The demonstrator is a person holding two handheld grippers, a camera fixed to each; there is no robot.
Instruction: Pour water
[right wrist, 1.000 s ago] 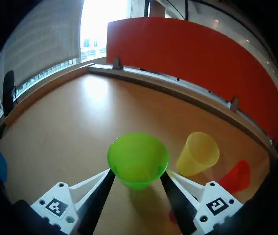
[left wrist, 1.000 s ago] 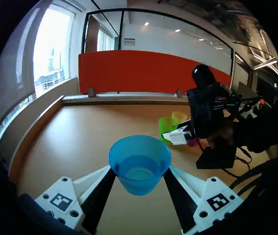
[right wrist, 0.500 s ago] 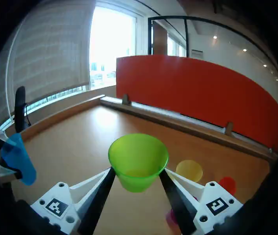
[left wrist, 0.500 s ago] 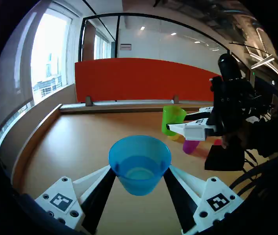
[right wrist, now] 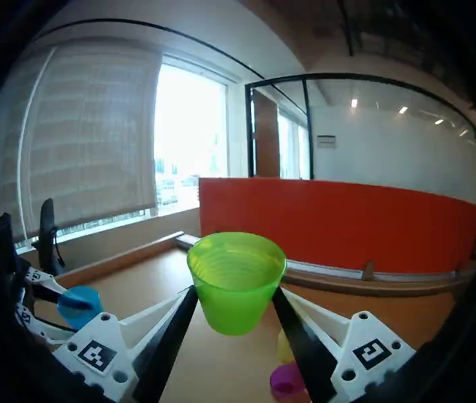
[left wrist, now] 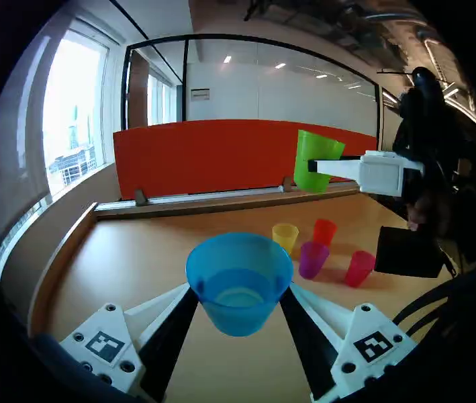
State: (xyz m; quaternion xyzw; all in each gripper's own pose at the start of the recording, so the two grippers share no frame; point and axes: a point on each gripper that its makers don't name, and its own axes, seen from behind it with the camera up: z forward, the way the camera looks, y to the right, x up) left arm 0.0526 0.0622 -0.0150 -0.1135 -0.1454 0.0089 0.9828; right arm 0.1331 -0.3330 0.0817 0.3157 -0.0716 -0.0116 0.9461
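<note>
My left gripper (left wrist: 239, 295) is shut on a blue cup (left wrist: 239, 280) held upright over the wooden table (left wrist: 137, 262); the cup holds some water. My right gripper (right wrist: 236, 299) is shut on a green cup (right wrist: 236, 279), raised high and upright. In the left gripper view that green cup (left wrist: 316, 160) hangs at the upper right in the right gripper (left wrist: 328, 164), held by a person's hand (left wrist: 432, 205). In the right gripper view the blue cup (right wrist: 80, 303) shows at the lower left in the left gripper (right wrist: 63, 305).
On the table stand a yellow cup (left wrist: 284, 237), a red cup (left wrist: 324, 232), a purple cup (left wrist: 312, 259) and a pink cup (left wrist: 359, 267). A black box (left wrist: 409, 252) lies at the right. An orange partition (left wrist: 238, 158) closes the far edge; windows line the left.
My right gripper has lifted the green cup off the table, high above the other cups. My left gripper still holds the blue cup and has tilted its view upward a little.
</note>
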